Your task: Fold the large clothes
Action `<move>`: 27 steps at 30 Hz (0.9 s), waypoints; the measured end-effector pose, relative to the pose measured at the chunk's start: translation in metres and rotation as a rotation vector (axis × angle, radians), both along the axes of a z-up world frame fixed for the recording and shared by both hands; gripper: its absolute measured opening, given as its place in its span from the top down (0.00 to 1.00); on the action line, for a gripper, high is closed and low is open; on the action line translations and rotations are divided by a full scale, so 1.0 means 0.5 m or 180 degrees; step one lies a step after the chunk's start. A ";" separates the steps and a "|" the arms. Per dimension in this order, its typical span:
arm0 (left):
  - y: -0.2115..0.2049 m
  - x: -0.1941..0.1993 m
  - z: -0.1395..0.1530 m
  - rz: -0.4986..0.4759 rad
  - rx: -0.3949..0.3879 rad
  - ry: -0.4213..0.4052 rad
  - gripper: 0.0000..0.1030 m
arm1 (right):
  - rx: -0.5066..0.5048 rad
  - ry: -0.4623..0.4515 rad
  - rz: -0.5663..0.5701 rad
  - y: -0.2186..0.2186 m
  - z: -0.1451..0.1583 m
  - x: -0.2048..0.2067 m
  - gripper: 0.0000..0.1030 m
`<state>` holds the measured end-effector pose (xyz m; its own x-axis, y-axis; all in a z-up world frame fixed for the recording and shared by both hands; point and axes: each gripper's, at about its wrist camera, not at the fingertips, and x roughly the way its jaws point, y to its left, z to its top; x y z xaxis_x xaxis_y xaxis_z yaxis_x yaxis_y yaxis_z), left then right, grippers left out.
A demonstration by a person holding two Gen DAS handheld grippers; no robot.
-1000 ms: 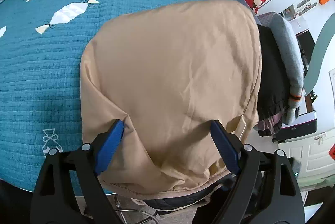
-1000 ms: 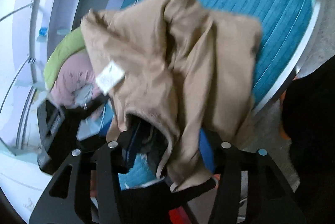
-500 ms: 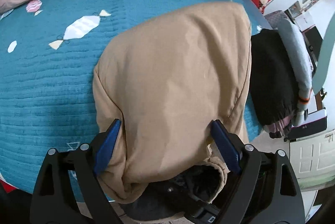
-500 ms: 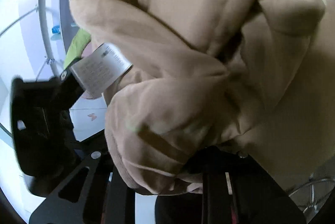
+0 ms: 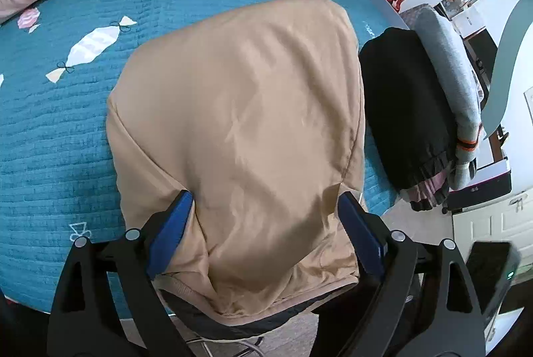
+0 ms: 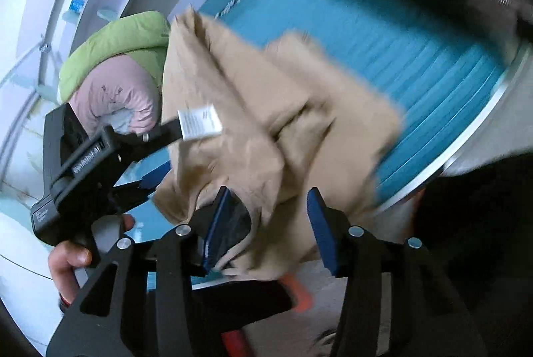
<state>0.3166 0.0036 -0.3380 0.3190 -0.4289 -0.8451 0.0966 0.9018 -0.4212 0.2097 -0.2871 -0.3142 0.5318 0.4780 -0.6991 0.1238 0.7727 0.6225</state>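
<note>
Grippers first: left gripper (image 5: 263,223) stands wide with the tan garment (image 5: 240,110) bunched between its blue pads; whether they press cannot be told. Right gripper (image 6: 266,223) has just been opening, cloth loose between parted jaws. Garment lies half-folded on the teal quilt (image 5: 66,123) at the bed's edge. Soft, light, slightly slick; best taken at hem corners. White care label (image 6: 200,120) shows.
</note>
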 end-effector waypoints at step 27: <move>0.048 -0.025 -0.048 0.0060 0.0182 0.0188 0.14 | -0.0585 0.0308 0.0299 0.055 -0.100 0.109 0.79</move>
